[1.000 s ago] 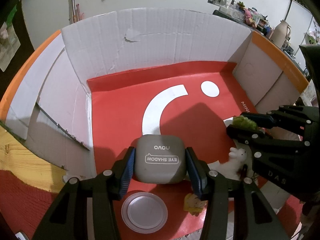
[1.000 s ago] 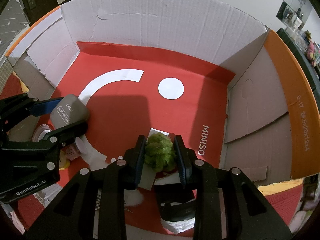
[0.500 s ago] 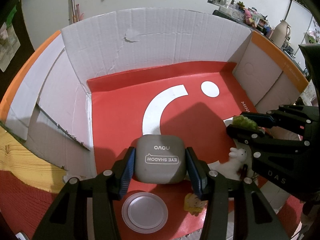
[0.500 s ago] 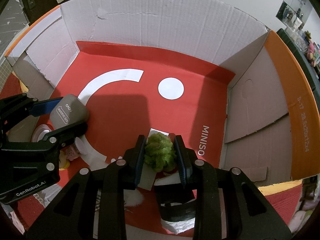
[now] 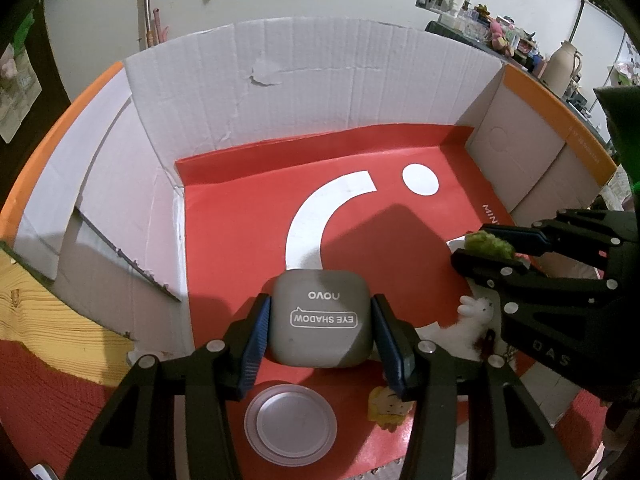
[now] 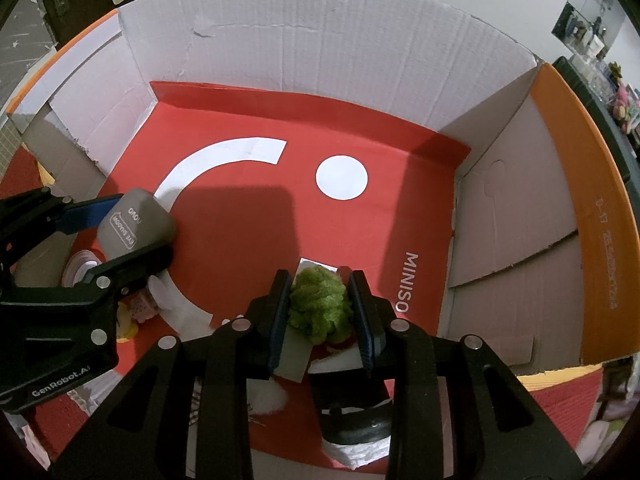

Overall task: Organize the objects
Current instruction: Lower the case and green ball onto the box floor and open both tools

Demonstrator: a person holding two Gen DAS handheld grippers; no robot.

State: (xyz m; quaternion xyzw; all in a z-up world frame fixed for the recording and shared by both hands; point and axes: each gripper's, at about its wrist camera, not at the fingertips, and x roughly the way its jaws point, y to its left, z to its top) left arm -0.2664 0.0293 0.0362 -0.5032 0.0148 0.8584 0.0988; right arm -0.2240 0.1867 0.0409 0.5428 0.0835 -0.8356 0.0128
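My left gripper is shut on a grey eye shadow case, held over the near part of the open cardboard box with its red floor. The case also shows in the right wrist view. My right gripper is shut on a fuzzy green toy, held above the red floor near the front right. The green toy shows in the left wrist view between the right gripper's fingers.
A round clear lid, a small yellow figure and a white plush animal lie on the red floor near the front. A black and white object lies below my right gripper. White cardboard walls surround the floor.
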